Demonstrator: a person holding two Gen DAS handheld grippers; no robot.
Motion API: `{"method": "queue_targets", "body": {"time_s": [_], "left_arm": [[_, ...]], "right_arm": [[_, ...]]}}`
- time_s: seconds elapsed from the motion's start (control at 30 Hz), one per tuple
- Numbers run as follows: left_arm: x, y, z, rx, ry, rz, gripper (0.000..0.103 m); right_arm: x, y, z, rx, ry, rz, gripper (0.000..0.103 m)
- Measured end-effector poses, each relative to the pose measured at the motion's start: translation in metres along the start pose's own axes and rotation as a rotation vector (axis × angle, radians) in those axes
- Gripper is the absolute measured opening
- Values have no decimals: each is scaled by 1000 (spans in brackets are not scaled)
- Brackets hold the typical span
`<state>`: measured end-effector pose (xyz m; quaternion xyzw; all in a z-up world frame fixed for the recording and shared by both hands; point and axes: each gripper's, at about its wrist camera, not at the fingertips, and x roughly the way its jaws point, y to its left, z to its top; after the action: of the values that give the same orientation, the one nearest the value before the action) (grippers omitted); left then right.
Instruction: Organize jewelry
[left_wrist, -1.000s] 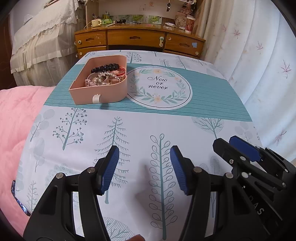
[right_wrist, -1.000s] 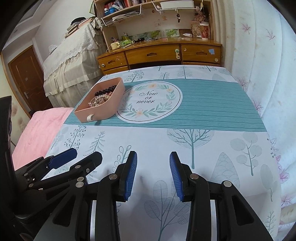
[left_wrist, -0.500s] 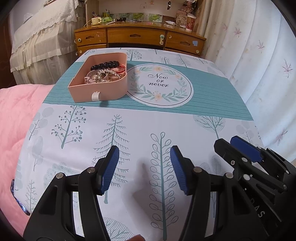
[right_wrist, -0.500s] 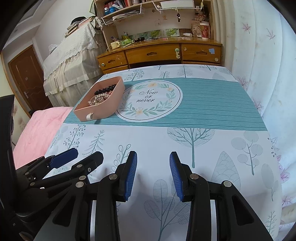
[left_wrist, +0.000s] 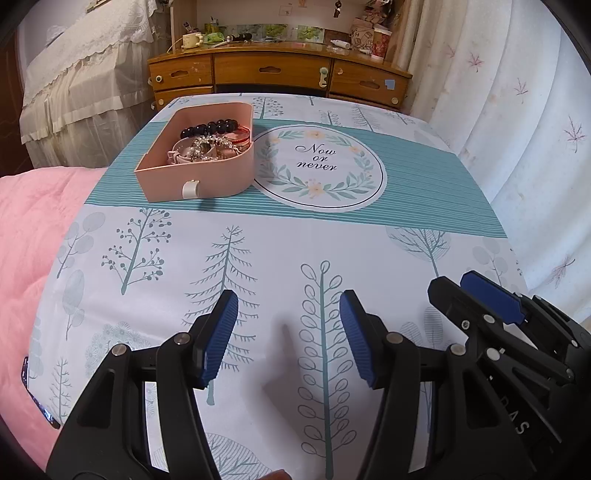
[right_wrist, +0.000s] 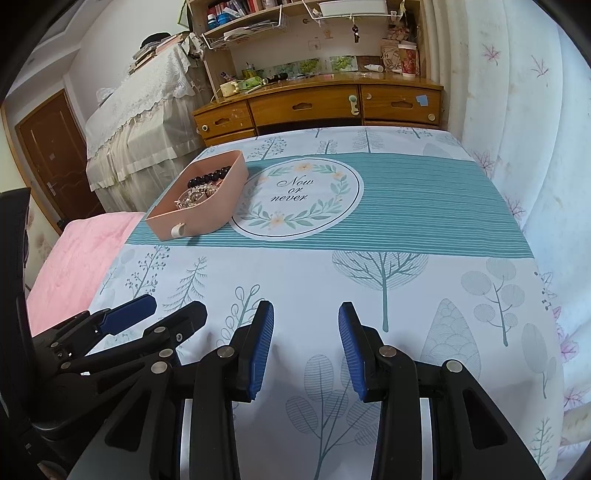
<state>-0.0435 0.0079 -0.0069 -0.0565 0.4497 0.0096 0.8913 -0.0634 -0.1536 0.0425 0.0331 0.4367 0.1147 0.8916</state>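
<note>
A pink open jewelry box (left_wrist: 207, 181) with a white tab stands far left on the printed cloth (left_wrist: 332, 240). Inside lie a black bead bracelet (left_wrist: 208, 127), a red cord and a tangle of silver chains (left_wrist: 207, 147). My left gripper (left_wrist: 288, 332) hovers open over the cloth's near part, well short of the box, with nothing between its blue pads. In the right wrist view the box (right_wrist: 199, 218) sits far left, and my right gripper (right_wrist: 306, 347) is open and empty too. The two grippers sit side by side: the left gripper (right_wrist: 171, 306) shows at lower left.
A pink blanket (left_wrist: 29, 240) lies left of the cloth, with a dark flat object (left_wrist: 35, 391) at its edge. A wooden dresser (left_wrist: 273, 70) cluttered with small items stands behind. White curtains (left_wrist: 517, 129) hang along the right side.
</note>
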Motion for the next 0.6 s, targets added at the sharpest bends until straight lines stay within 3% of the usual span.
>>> {"method": "queue_targets", "body": {"time_s": [0.6], "left_arm": [[5,0,3,-9,16,10,55]], "right_arm": [[11,-2,1,-8,19,14,37]]}}
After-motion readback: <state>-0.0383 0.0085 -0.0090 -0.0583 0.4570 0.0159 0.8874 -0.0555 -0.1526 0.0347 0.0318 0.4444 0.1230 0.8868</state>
